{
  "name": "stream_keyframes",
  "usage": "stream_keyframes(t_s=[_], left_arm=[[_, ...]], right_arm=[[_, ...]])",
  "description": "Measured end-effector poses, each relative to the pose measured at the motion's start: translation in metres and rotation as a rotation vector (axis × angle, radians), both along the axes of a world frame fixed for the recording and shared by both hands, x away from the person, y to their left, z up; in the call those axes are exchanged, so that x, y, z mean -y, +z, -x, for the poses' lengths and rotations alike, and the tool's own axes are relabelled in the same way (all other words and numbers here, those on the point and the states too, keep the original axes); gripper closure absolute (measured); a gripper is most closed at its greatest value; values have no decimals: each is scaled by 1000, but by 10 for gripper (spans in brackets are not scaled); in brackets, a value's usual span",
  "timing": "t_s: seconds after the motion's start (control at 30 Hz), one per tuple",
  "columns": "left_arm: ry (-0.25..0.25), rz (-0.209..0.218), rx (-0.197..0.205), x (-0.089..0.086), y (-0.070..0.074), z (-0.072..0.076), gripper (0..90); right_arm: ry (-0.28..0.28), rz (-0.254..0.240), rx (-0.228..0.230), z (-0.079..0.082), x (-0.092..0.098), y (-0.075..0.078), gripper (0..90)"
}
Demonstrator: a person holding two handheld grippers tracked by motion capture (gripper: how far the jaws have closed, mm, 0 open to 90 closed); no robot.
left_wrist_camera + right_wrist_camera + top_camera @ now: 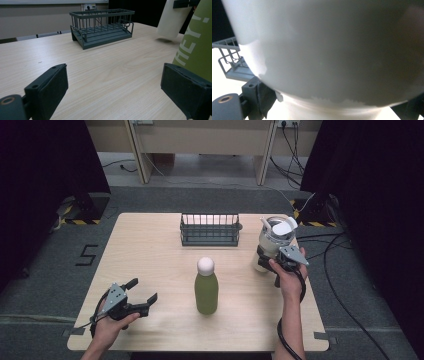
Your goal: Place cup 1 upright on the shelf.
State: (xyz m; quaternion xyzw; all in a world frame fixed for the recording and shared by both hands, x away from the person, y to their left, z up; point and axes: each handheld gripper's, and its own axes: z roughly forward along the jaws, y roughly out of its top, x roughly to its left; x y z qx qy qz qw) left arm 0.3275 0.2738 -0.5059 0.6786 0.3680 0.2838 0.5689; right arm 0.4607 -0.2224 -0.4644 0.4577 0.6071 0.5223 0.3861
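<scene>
Right tongs [268, 262] grip the white tumbler [274, 240]

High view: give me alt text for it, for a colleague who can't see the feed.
The right gripper is shut on a white lidded bottle at the right side of a pale wooden table. The left gripper rests open at the near left. A green bottle with a white cap stands upright in the middle, a dark wire rack behind it.
</scene>
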Motion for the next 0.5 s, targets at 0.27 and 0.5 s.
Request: stream_keyframes(t_s=[0.27,0.5], left_arm=[[3,1,1,0,1,0,67],[7,4,5,-1,2,1,67]], right_arm=[[14,-4,22,-9,-5,20,99],[43,-10,63,-20,-14,49,99]])
